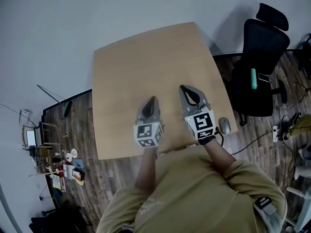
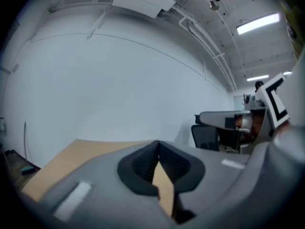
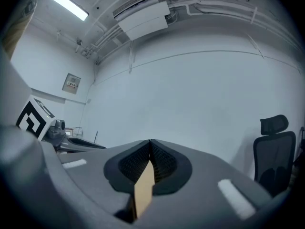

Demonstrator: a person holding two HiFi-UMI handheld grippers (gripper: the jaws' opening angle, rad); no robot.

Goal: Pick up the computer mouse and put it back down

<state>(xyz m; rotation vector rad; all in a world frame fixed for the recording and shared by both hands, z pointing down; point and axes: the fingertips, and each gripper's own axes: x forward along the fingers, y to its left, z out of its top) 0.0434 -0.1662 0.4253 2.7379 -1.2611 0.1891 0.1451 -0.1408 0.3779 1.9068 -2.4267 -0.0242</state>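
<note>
A grey computer mouse [image 1: 224, 125] lies near the right front corner of the wooden table [image 1: 141, 62], its cable running off the edge. My right gripper [image 1: 183, 88] hovers over the table just left of the mouse, shut and empty, with its tips pointing away from me past it. Beside it, further left, my left gripper [image 1: 154, 99] is also shut with nothing in it. In the left gripper view the jaws of the left gripper [image 2: 158, 144] meet at the tips. The right gripper view shows the right gripper [image 3: 150, 142] closed the same way. Neither gripper view shows the mouse.
A black office chair [image 1: 260, 67] stands to the right of the table. Cables and a power strip [image 1: 279, 130] lie on the wood floor at the right. Small clutter [image 1: 63, 164] sits on the floor at the left. A white wall rises behind the table.
</note>
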